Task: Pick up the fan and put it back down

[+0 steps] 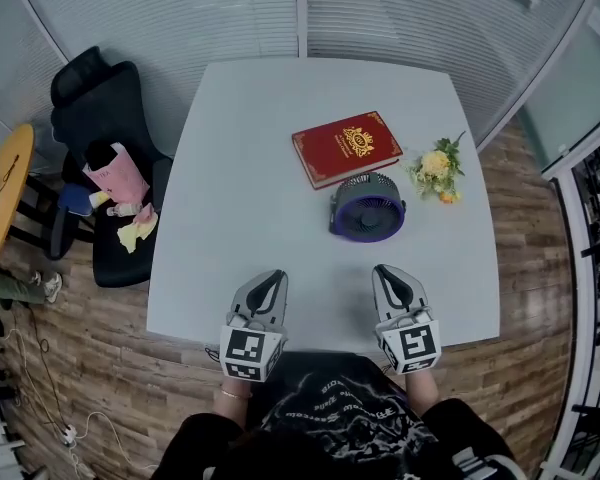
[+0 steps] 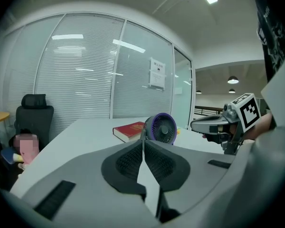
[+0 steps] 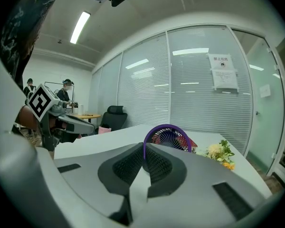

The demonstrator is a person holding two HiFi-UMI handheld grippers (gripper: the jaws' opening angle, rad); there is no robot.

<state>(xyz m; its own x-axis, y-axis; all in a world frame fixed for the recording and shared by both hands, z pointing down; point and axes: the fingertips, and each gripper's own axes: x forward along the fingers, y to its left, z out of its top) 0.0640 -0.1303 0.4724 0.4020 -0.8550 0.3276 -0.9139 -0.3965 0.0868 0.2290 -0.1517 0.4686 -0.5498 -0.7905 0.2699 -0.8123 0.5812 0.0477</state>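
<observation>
Left gripper (image 1: 270, 279) and right gripper (image 1: 389, 274) clenched shut — nothing between the jaws
Both hover over the near edge of the white table (image 1: 230, 178) — the fan (image 1: 368, 208) stands well ahead of them, just beside a red book (image 1: 346, 148), near some flowers (image 1: 438, 166).

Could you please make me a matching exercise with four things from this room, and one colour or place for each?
1 fan
2 book
3 flowers
4 office chair

A black, beside the table's left side
B red cover
C purple rim
D yellow, near the table's right edge

Pairs: 1-C, 2-B, 3-D, 4-A
</observation>
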